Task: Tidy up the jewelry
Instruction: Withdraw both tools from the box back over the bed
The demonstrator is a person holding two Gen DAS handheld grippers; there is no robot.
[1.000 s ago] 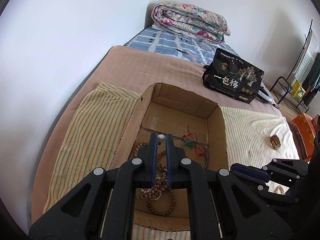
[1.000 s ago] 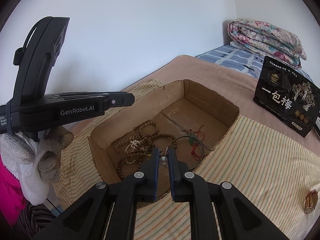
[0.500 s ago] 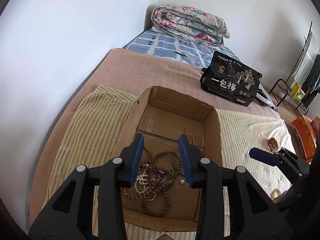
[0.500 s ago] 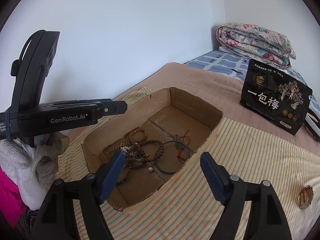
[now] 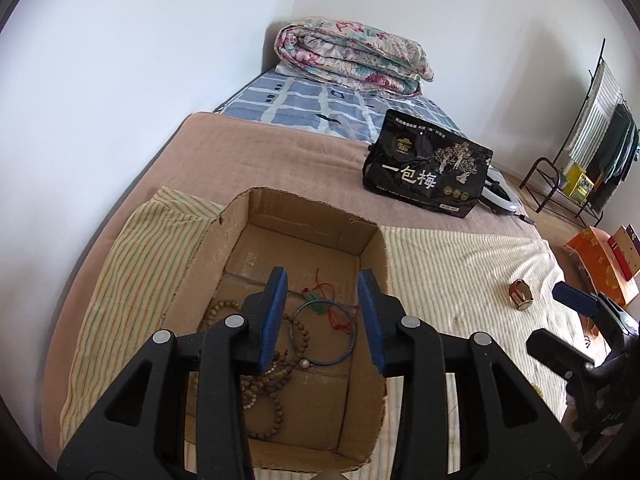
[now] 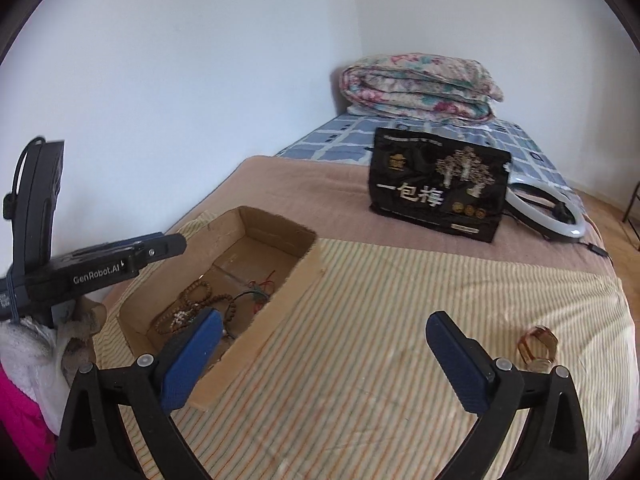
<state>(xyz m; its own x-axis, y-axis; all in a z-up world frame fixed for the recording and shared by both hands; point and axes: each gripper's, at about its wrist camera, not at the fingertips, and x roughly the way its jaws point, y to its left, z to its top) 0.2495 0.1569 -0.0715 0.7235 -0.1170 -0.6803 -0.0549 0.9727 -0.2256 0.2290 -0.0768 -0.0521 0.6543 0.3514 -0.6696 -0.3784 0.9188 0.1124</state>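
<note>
An open cardboard box (image 5: pixel 304 208) sits on the striped cloth and holds brown bead bracelets (image 5: pixel 264 412), a thin blue bangle (image 5: pixel 344 354), a red-and-green cord pendant (image 5: pixel 320 308) and a small white pearl (image 5: pixel 306 364). My left gripper (image 5: pixel 322 276) hangs above the box, open, with nothing between its pads. My right gripper (image 6: pixel 325 316) is over the cloth to the right of the box (image 6: pixel 280 220); its jaws are opening wide and hold nothing. An amber ring-like piece (image 6: pixel 538 346) lies on the cloth just beyond the right finger.
A black printed bag (image 6: pixel 436 184) stands on the brown blanket behind the box, with a white ring light (image 6: pixel 548 208) beside it. A folded floral quilt (image 5: pixel 352 56) lies at the bed's far end. The wall runs along the left; an orange box (image 5: pixel 600 264) and a clothes rack (image 5: pixel 592 152) stand off the bed at the right.
Both grippers were shut on a small pearl piece over the box and have opened; the pearl now lies in the box. The right gripper swung right, off the box.
</note>
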